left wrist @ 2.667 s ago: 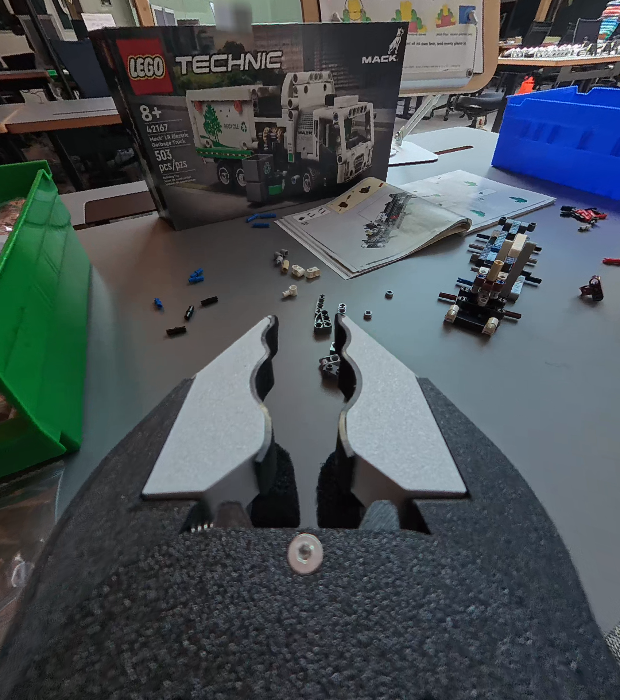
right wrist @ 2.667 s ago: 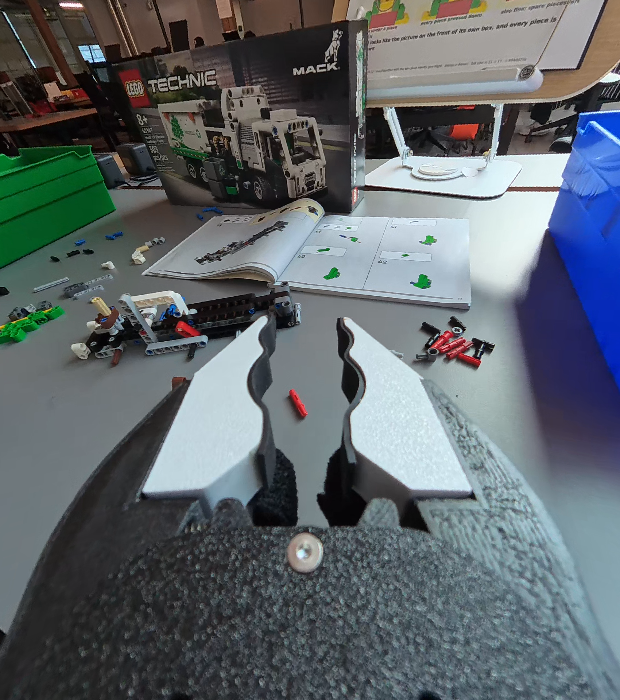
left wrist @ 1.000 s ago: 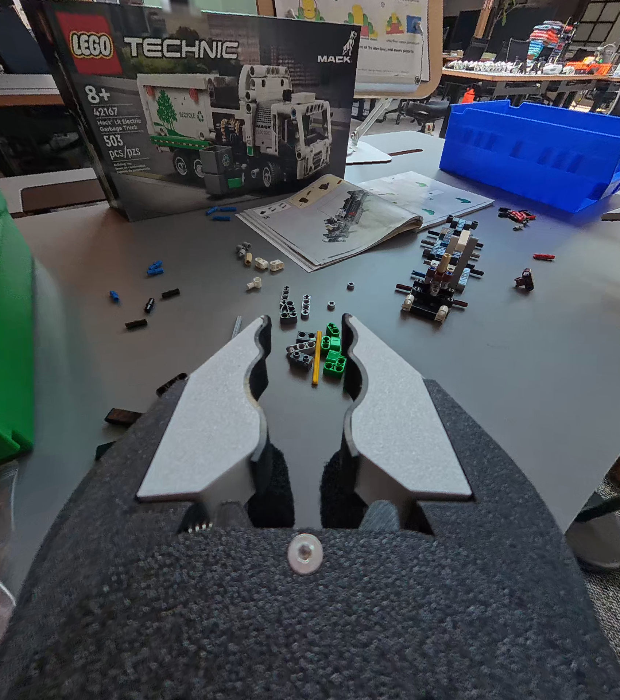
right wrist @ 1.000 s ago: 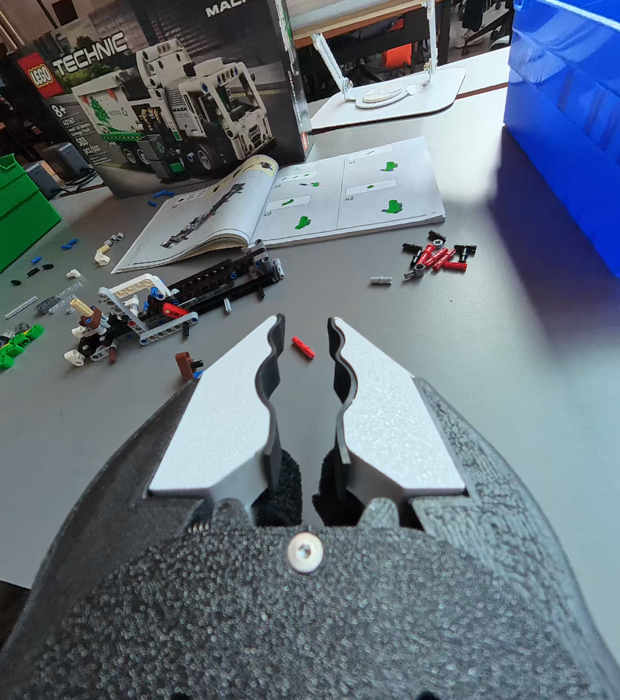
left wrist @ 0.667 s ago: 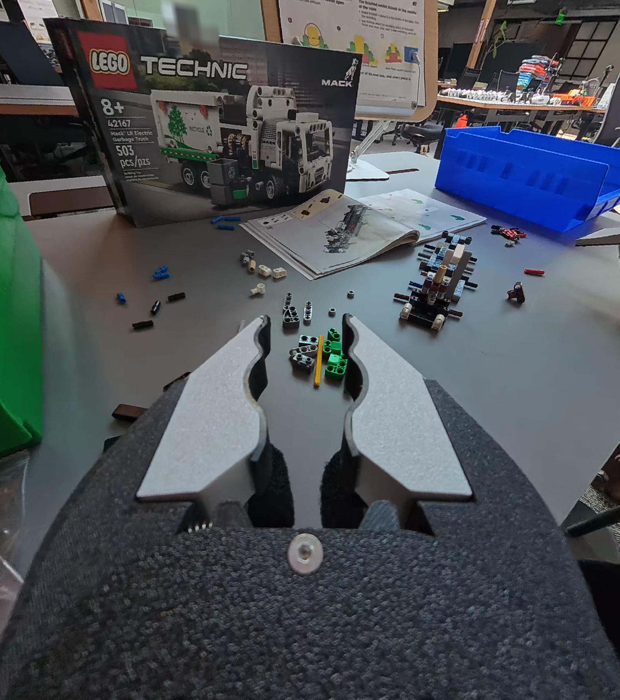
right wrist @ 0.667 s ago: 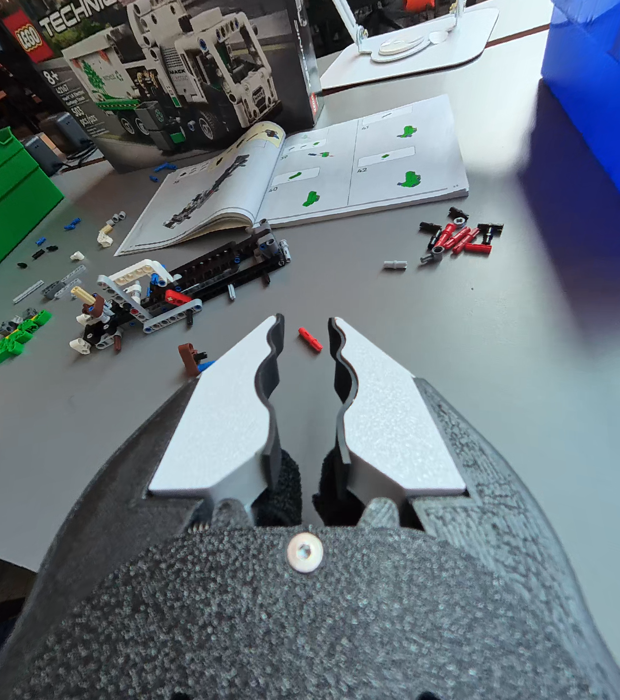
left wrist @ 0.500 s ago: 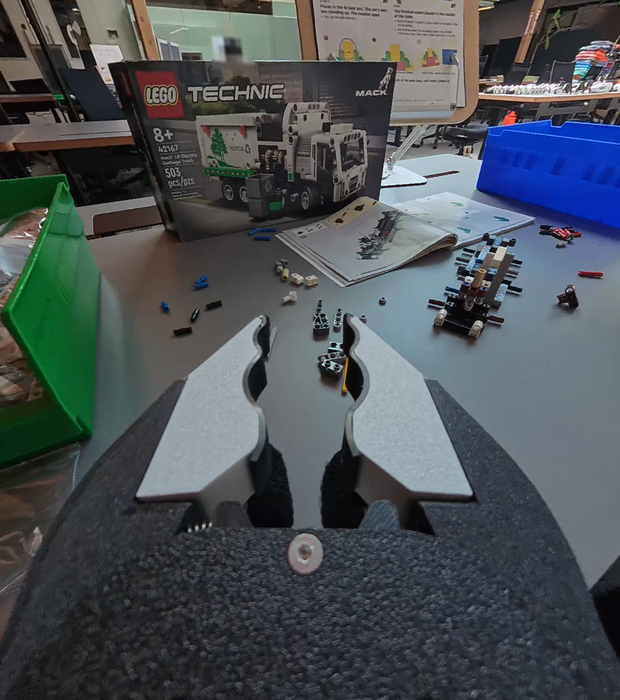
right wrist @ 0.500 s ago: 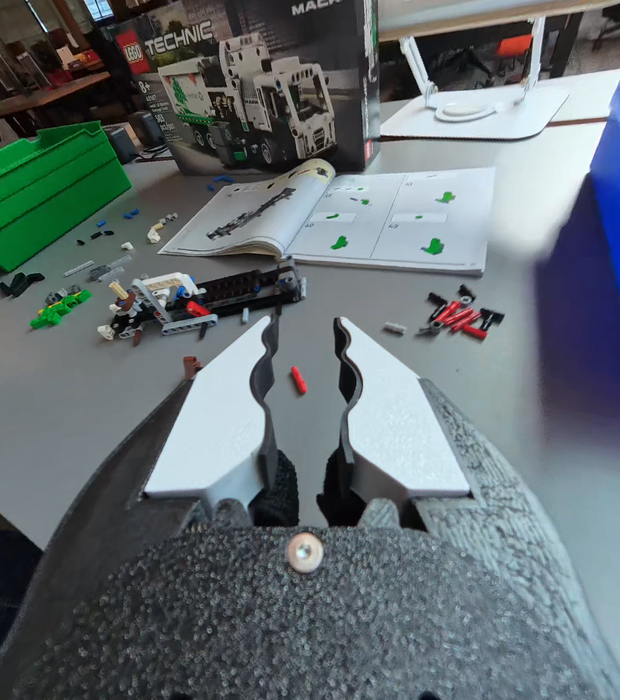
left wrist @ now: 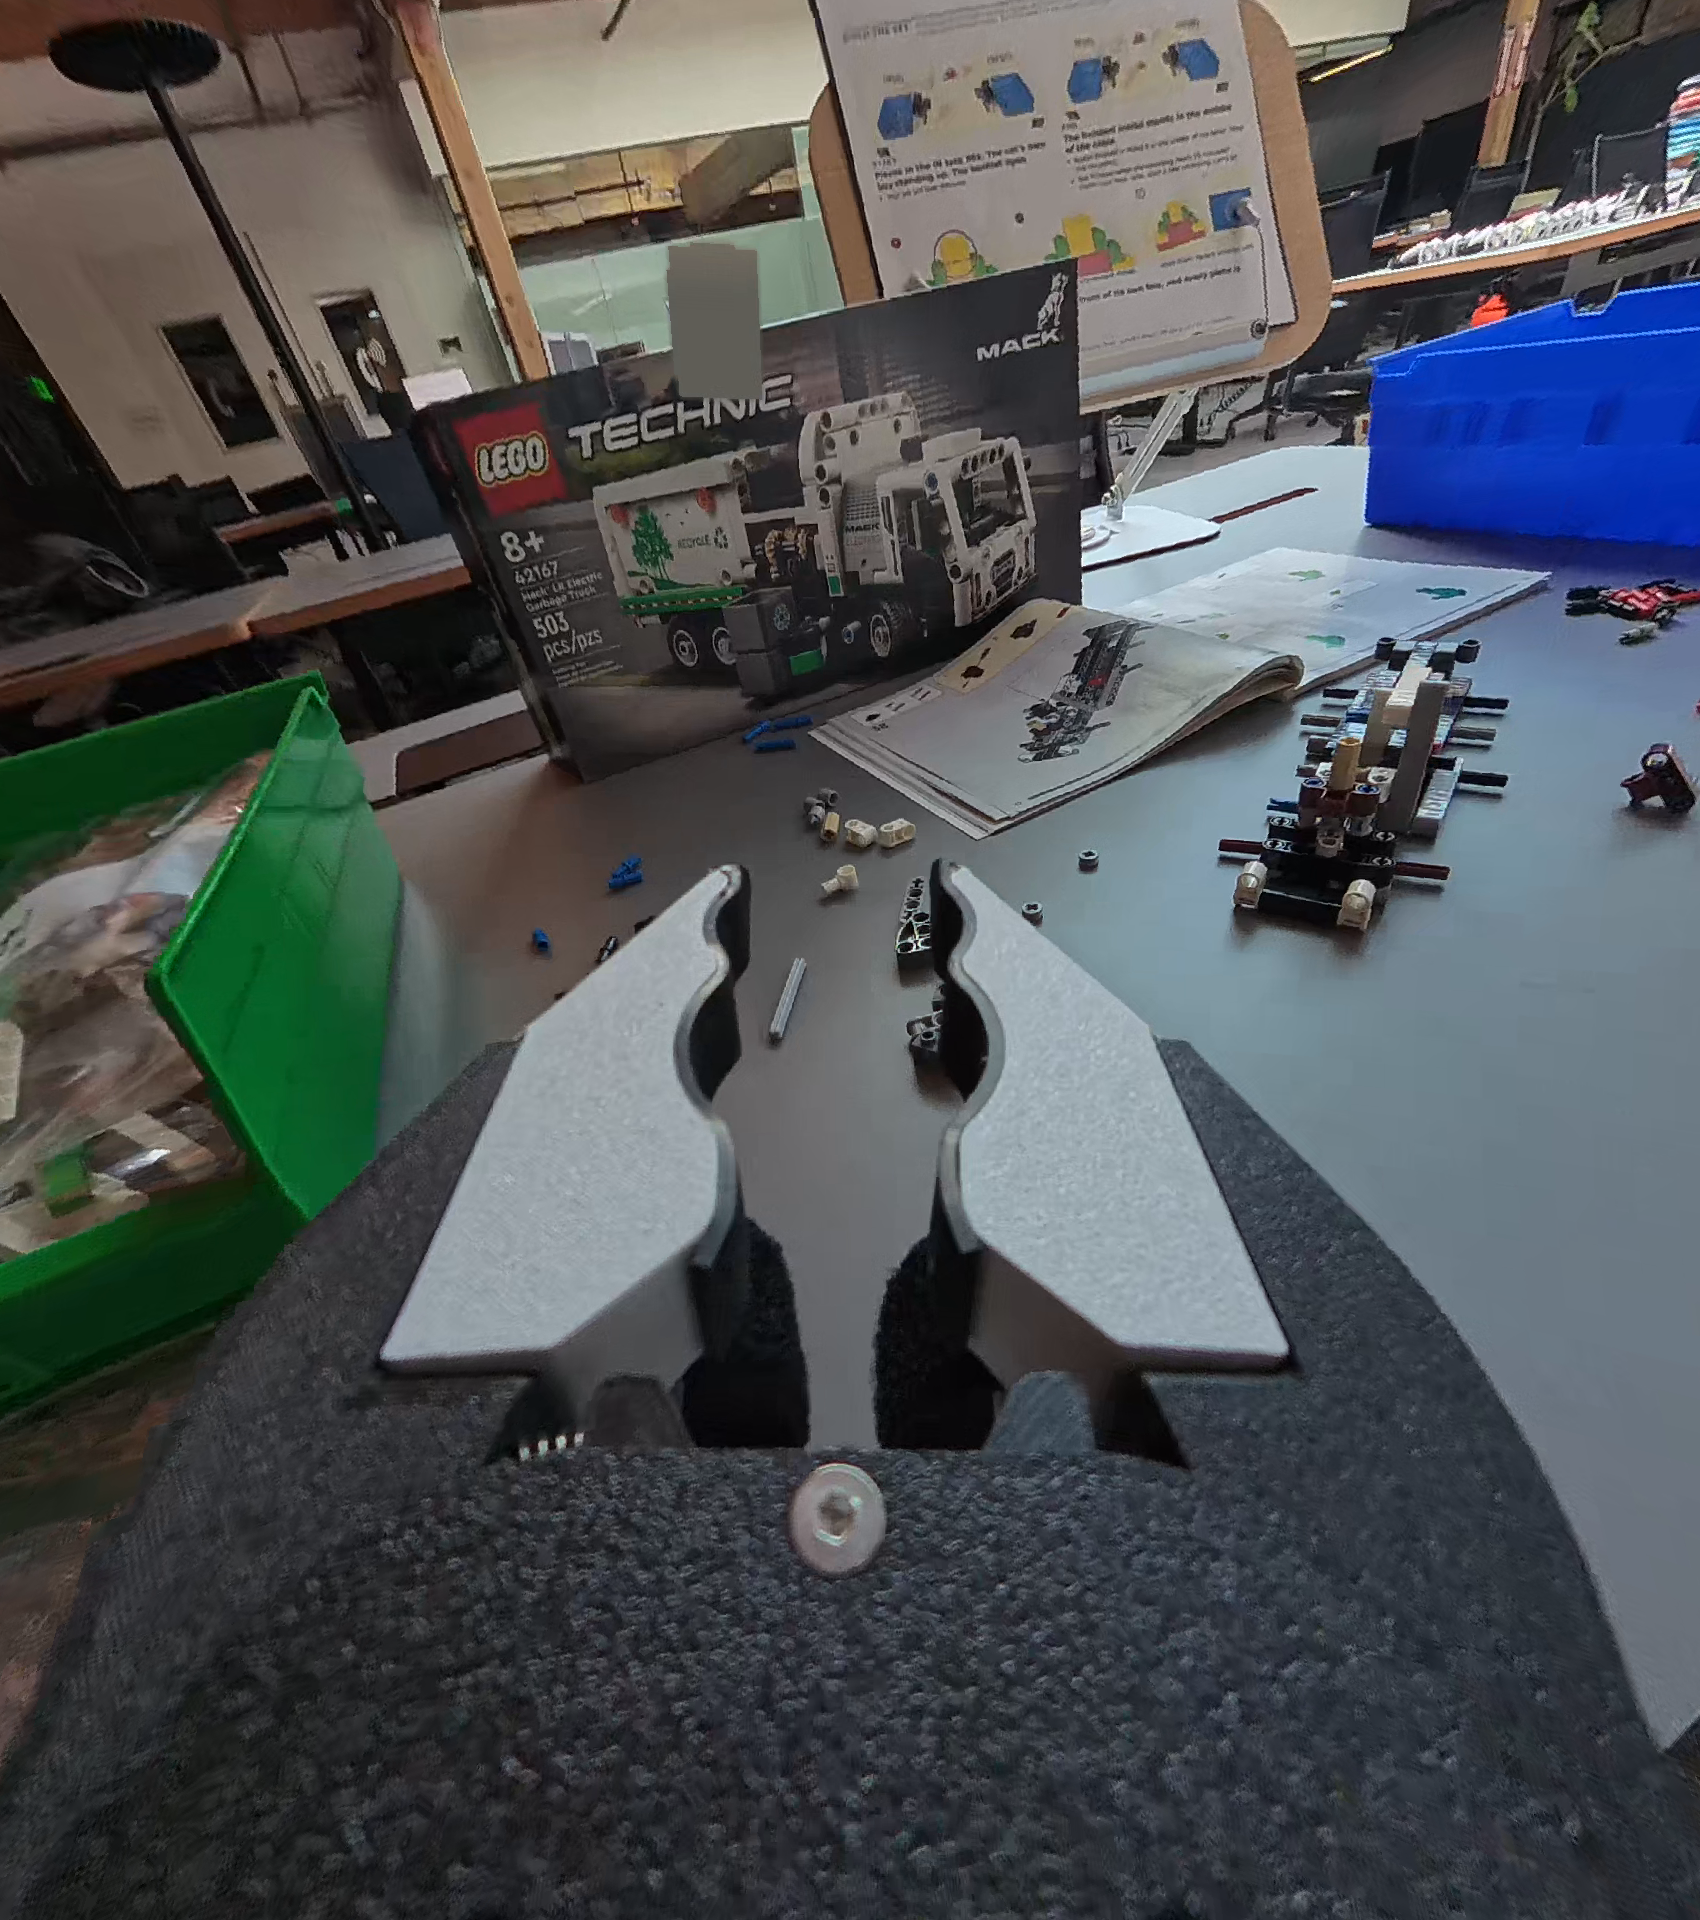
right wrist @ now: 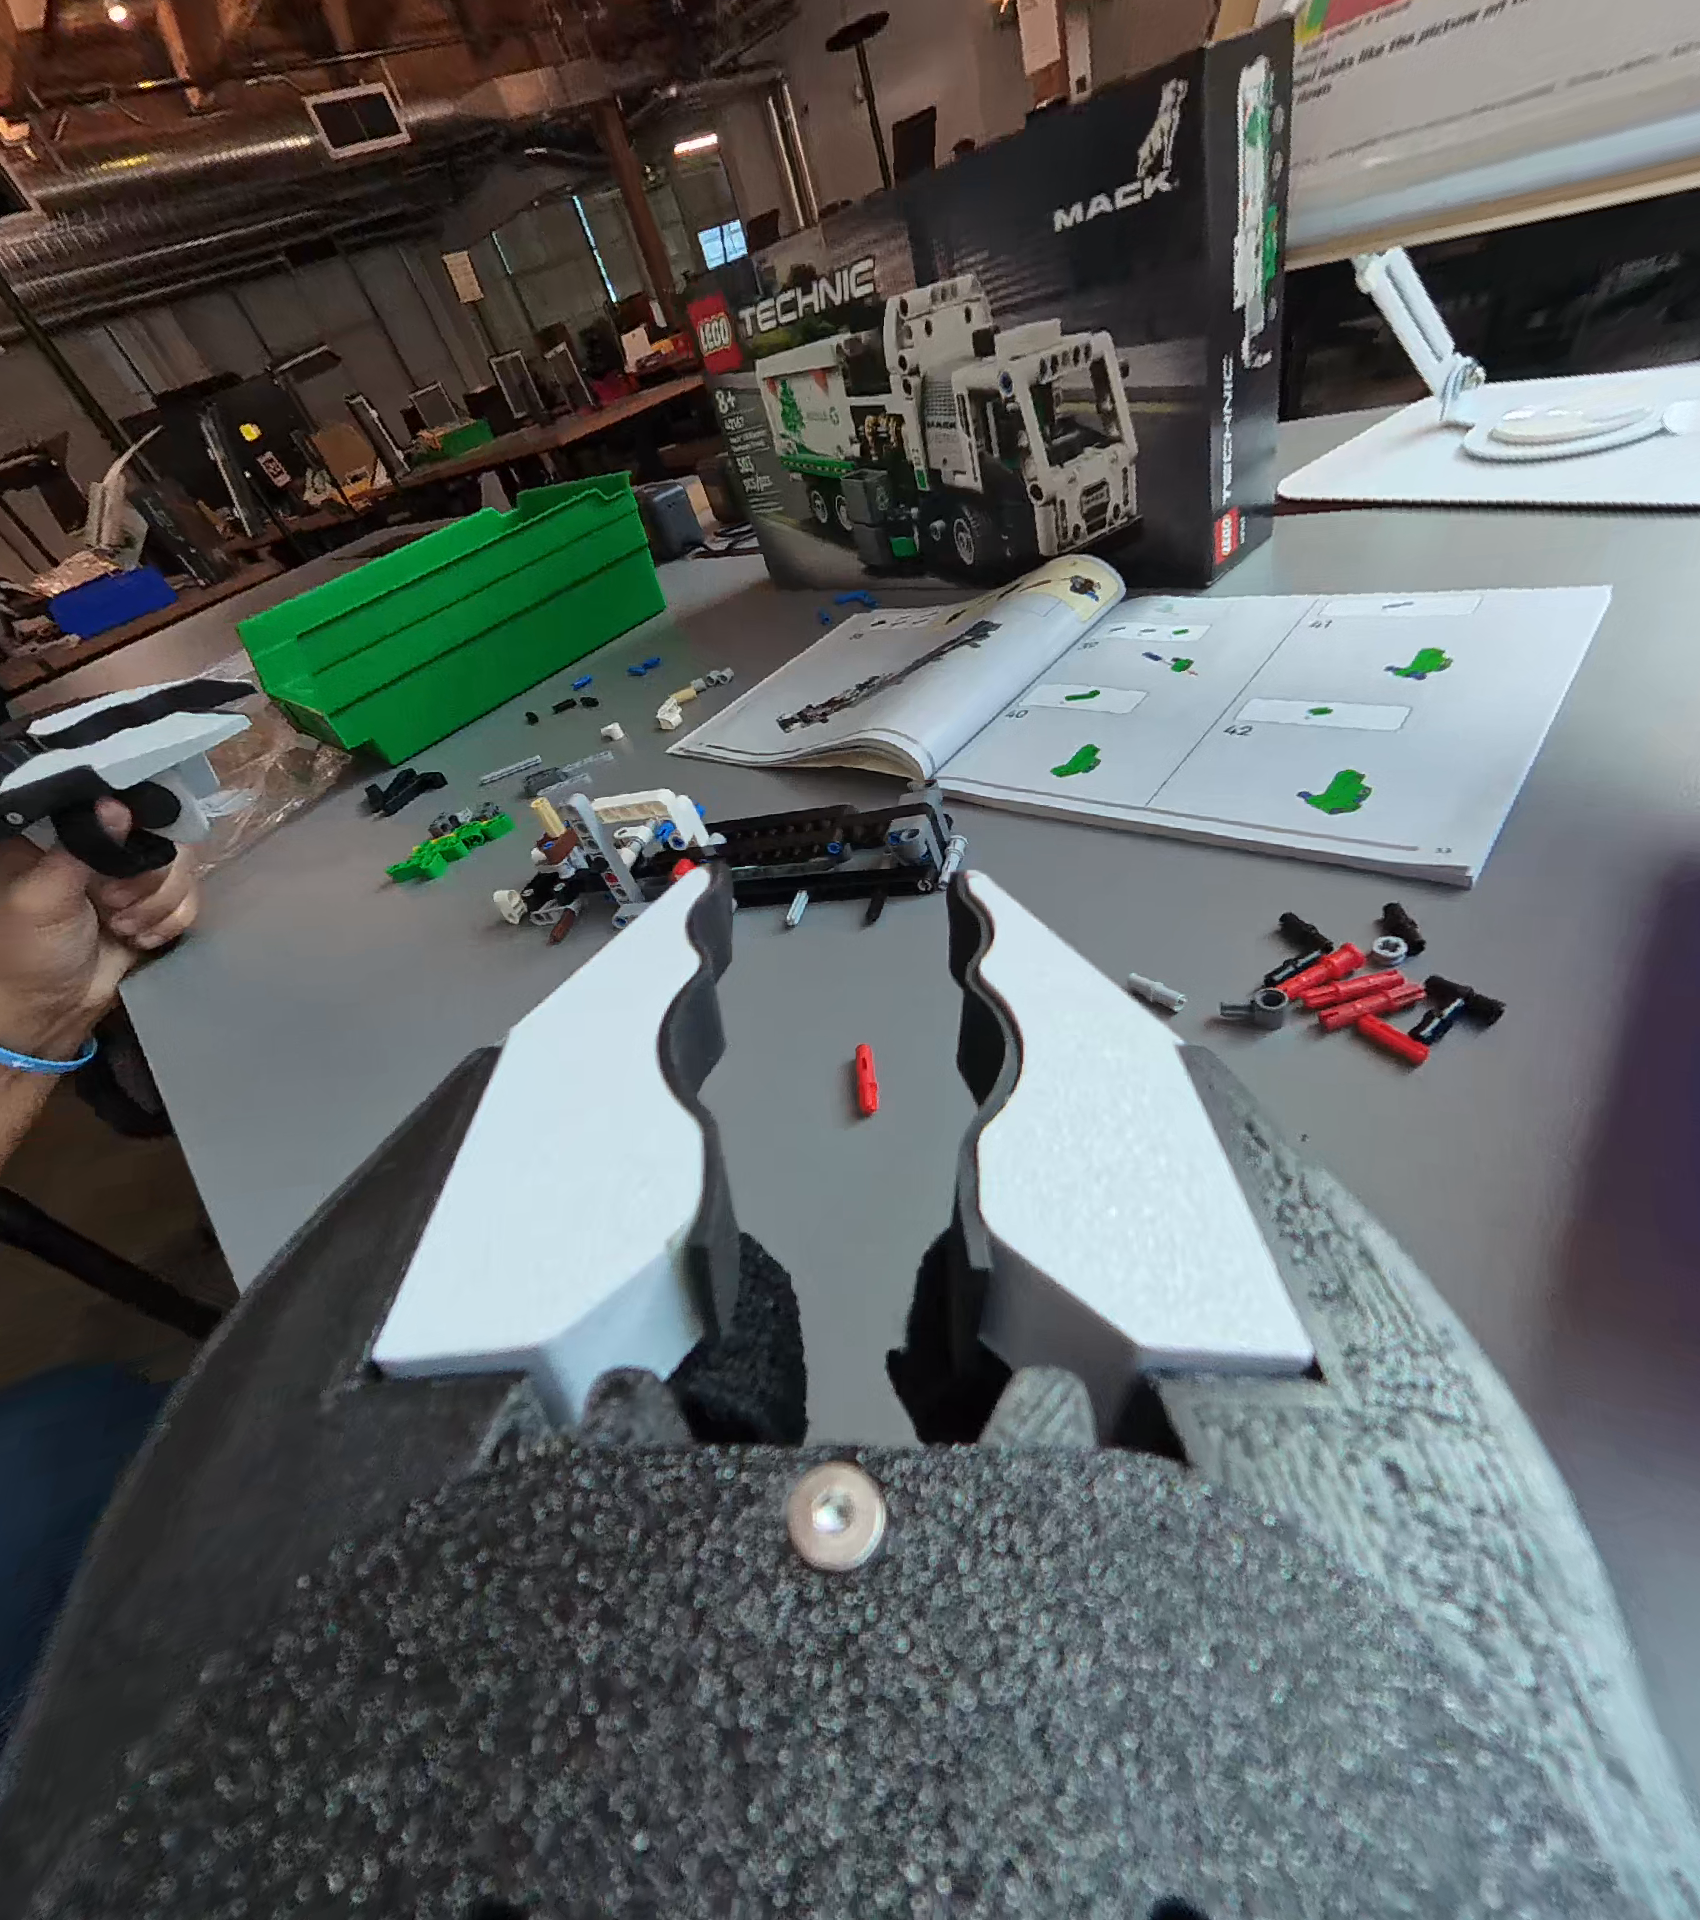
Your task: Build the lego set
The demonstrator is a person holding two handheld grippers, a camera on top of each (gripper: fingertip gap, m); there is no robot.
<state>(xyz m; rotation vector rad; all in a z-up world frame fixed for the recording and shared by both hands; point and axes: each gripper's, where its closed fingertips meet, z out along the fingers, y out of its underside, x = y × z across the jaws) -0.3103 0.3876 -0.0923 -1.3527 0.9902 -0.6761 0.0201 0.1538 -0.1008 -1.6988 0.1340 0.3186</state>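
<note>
The part-built black truck chassis [left wrist: 1365, 800] lies on the grey table [left wrist: 1448, 1195], right of my left gripper [left wrist: 838, 883]; it also shows in the right wrist view [right wrist: 752, 847]. The left gripper is open and empty above the near table, with a grey axle [left wrist: 787, 997] and dark small parts [left wrist: 913, 914] between its tips. My right gripper [right wrist: 838, 883] is open and empty; a red pin [right wrist: 864, 1077] lies on the table between its fingers. The left gripper also shows far left in the right wrist view [right wrist: 98, 764], held in a hand. Green parts [right wrist: 451, 844] lie left of the chassis.
The open instruction booklet [right wrist: 1189, 707] and the set's box [left wrist: 773, 540] stand behind the chassis. A green bin [left wrist: 233, 997] with bags is at left, a blue bin [left wrist: 1594, 436] at back right. Red and black pins [right wrist: 1365, 992] lie at right. Small loose parts [left wrist: 856, 826] are scattered. The gap from one gripper's tips to the other's is roughly 40 cm.
Both grippers have pulled back and risen, so more of the table and room shows. The right gripper's jaws have opened wider. The left gripper has shifted left towards the green bin.
</note>
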